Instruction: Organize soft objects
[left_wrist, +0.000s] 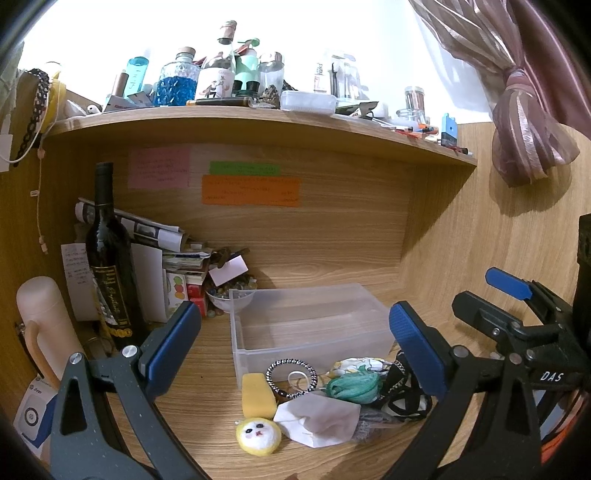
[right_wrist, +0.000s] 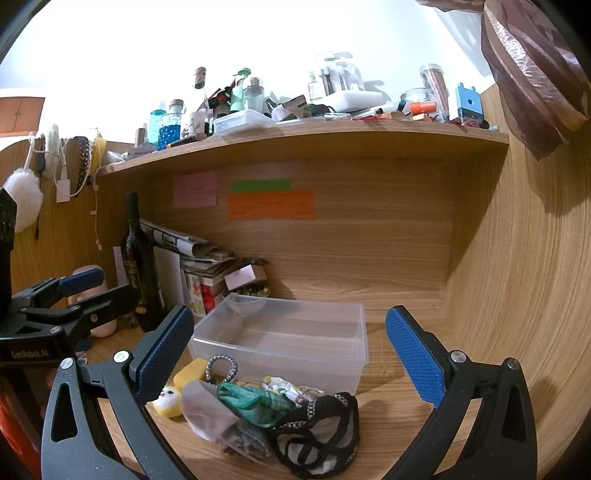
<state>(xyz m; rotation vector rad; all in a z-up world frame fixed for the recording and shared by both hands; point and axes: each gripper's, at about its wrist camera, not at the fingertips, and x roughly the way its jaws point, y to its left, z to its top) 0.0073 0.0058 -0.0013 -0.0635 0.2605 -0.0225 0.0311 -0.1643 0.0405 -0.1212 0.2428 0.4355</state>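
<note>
A pile of soft things lies on the wooden desk in front of a clear plastic bin (left_wrist: 295, 325) (right_wrist: 295, 332), which is empty. The pile holds a yellow sponge (left_wrist: 258, 394) (right_wrist: 190, 373), a yellow plush face (left_wrist: 258, 435) (right_wrist: 168, 402), a white face mask (left_wrist: 319, 419) (right_wrist: 205, 410), a green mesh bundle (left_wrist: 352, 386) (right_wrist: 255, 400), a beaded hair band (left_wrist: 291, 376) (right_wrist: 221, 365), a floral cloth (left_wrist: 360, 363) (right_wrist: 288, 387) and a black and white fabric band (left_wrist: 400, 397) (right_wrist: 317, 435). My left gripper (left_wrist: 295, 349) is open above the pile. My right gripper (right_wrist: 291, 354) is open above it too.
A dark wine bottle (left_wrist: 109, 258) (right_wrist: 142, 266), a pale flask (left_wrist: 44, 325), stacked papers and boxes (left_wrist: 166, 254) and a bowl of beads (left_wrist: 229, 293) crowd the back left. A cluttered shelf (left_wrist: 258, 122) hangs overhead. A wooden side wall (right_wrist: 517, 277) stands on the right.
</note>
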